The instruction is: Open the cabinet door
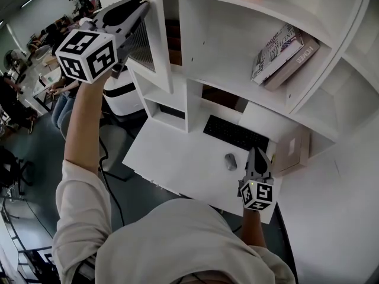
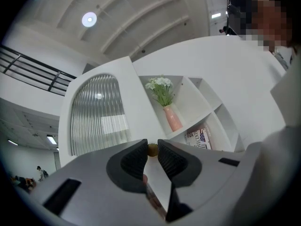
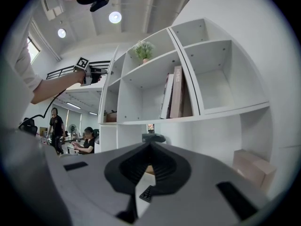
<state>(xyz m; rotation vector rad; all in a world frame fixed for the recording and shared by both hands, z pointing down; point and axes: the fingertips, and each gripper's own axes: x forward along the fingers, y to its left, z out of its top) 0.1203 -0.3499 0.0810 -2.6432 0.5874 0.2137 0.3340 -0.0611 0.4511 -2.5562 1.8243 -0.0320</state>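
Apparently left gripper point(image 2: 152, 146) pinches knob point(image 2: 153, 149) on cabinet door point(image 2: 99, 114).

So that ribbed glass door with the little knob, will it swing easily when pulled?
The cabinet door looks like a stiff framed panel, so it should probably swing as one piece. Its knob is small and round, so the left gripper, closed on it, might slip off. The ribbed glass is likely fragile if knocked.
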